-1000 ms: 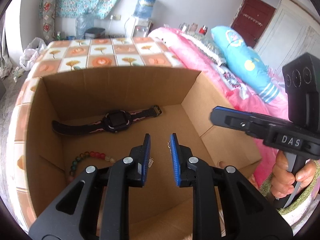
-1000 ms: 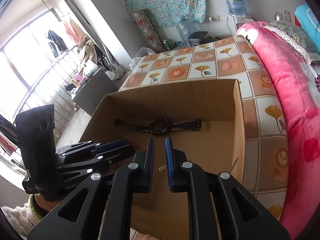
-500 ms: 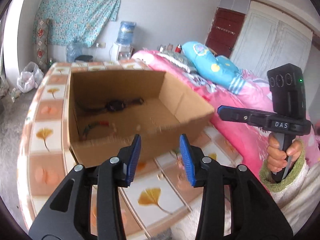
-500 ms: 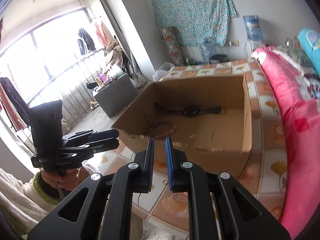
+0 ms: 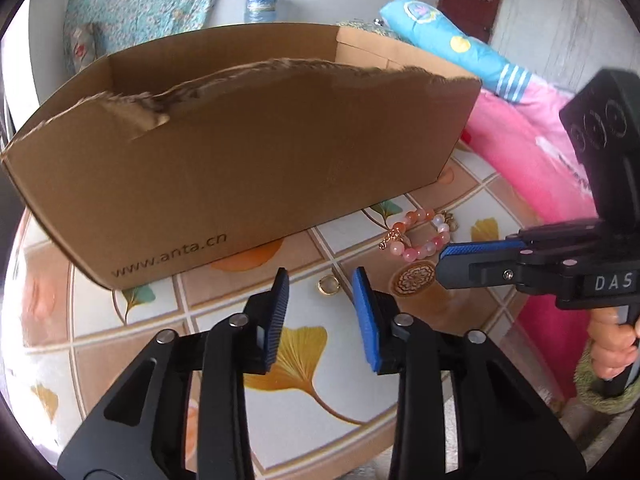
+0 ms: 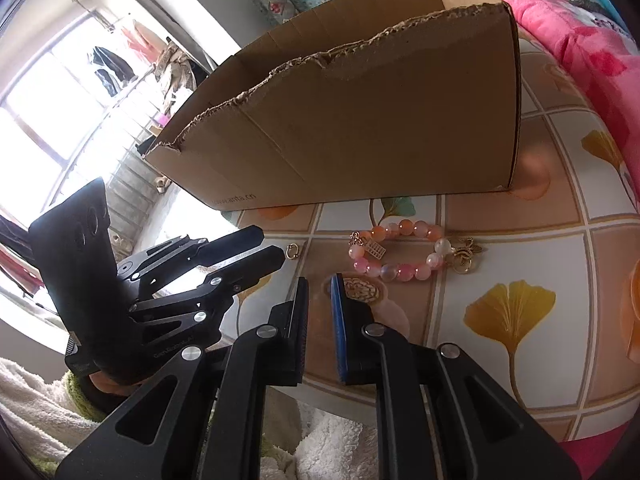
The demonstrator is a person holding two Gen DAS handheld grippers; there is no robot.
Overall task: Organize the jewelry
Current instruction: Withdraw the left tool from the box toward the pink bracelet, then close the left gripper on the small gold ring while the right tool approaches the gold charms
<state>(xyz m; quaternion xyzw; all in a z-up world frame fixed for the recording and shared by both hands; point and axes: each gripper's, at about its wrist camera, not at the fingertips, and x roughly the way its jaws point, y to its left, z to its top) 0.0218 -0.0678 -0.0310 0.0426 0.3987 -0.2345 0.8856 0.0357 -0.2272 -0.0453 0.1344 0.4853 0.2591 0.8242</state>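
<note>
A small gold ring (image 5: pixel 329 285) lies on the tiled cloth just ahead of my open, empty left gripper (image 5: pixel 320 280). It also shows in the right wrist view (image 6: pixel 293 249). A pink and orange bead bracelet (image 5: pixel 418 236) with gold charms lies to its right, in front of the cardboard box (image 5: pixel 240 168). The bracelet (image 6: pixel 404 254) and the box (image 6: pixel 360 120) show in the right wrist view too. My right gripper (image 6: pixel 319 288) is nearly shut and empty, low over the cloth beside the bracelet. It shows from the side in the left wrist view (image 5: pixel 444 260).
A round gold-patterned disc (image 5: pixel 413 278) lies by the right gripper's tip, also seen in the right wrist view (image 6: pixel 362 290). The pink bedding (image 5: pixel 532 160) lies to the right. The table's front edge is close under both grippers.
Both grippers have pulled back out of the box and dropped low in front of it. The left gripper has opened wider. The box's inside is now hidden.
</note>
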